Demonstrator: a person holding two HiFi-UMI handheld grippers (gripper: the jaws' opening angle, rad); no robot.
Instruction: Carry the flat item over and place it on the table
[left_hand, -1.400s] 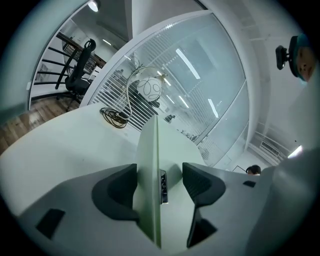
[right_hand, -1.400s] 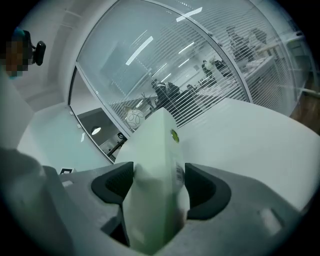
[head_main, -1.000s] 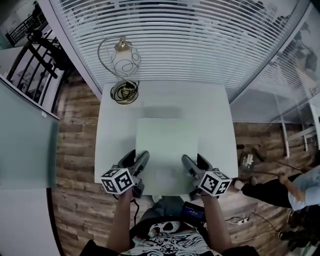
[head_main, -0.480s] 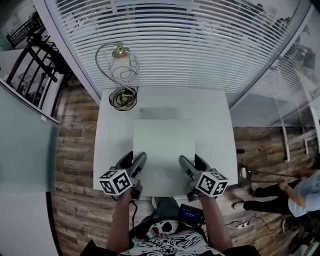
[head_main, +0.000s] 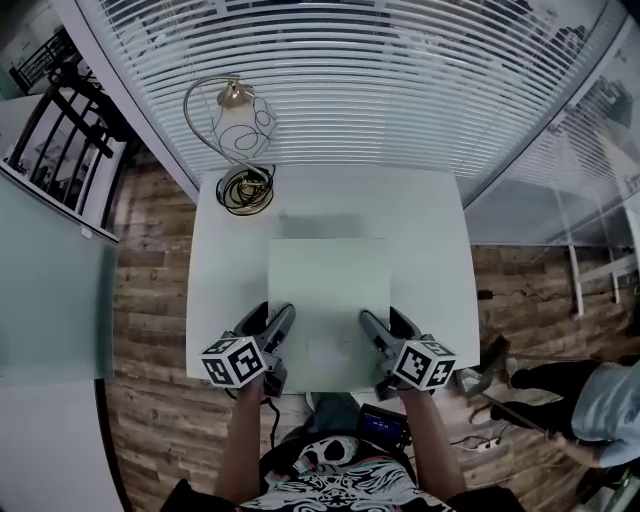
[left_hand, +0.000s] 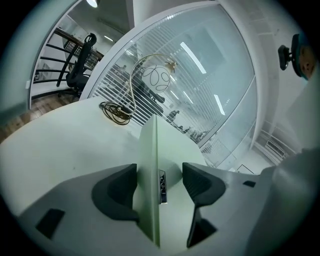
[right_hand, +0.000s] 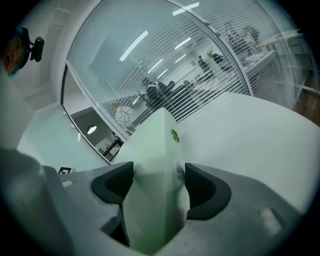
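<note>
The flat item (head_main: 328, 300), a pale thin square slab, sits in the middle of the head view over the white table (head_main: 220, 300). Its near edge reaches about to the table's near edge at the bottom of the frame. The left gripper (head_main: 272, 322) has it by the lower left edge and the right gripper (head_main: 388, 328) by the lower right edge. In the left gripper view the slab (left_hand: 150, 165) stands edge-on between the two dark pads, which are closed in on its faces. The right gripper view shows the same, with the jaws drawn in tight on the slab (right_hand: 155, 165) and nothing else between them. A soft grey band on the table just past the item's far edge looks like its shadow, so I judge it is carried slightly above the surface and not yet resting. The carrying looks nearly over and the setting down is the step in hand. A lamp (head_main: 240, 125) with a coil of cord (head_main: 245, 188) at its foot stands at the table's upper left corner, clear of the item. The next move calls for both grippers to lower together and level, perhaps a little further in from the near edge. Once the slab lies flat, both pairs of jaws would part and draw back toward the bottom of the frame.
</note>
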